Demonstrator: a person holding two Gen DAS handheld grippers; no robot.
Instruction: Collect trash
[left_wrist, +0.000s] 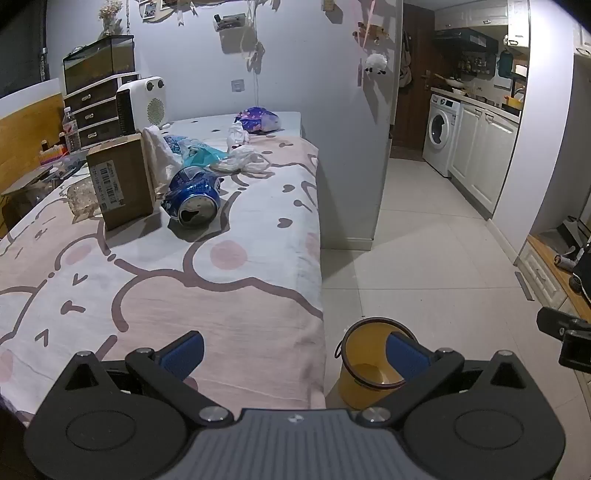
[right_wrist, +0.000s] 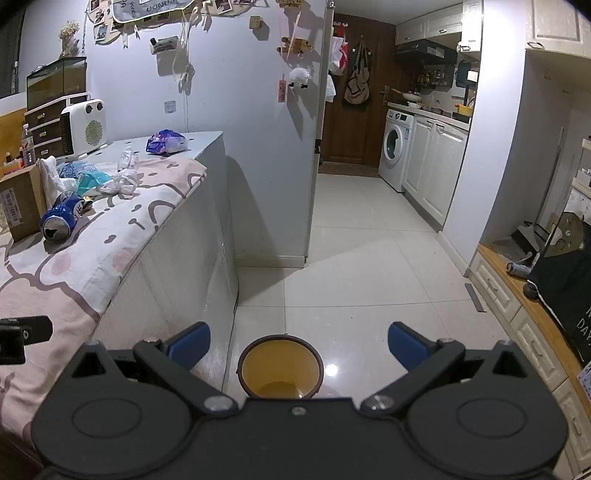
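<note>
Left wrist view: left gripper (left_wrist: 295, 354) tilted downward over the cloth-covered table (left_wrist: 229, 295), jaws spread wide on nothing; one crushed blue can (left_wrist: 194, 197) at 11 o'clock beside one cardboard box (left_wrist: 120, 181), crumpled white wrappers (left_wrist: 247, 160) and one purple bag (left_wrist: 258, 120) farther off at 12 o'clock, one yellow bin (left_wrist: 364, 363) on the floor at 1 o'clock, holding nothing visible. Right wrist view: right gripper (right_wrist: 299, 345) angled downward, jaws likewise spread and empty, the same single bin (right_wrist: 280, 363) at 12 o'clock between them, can (right_wrist: 61, 218) at 10 o'clock on the table (right_wrist: 110, 258).
</note>
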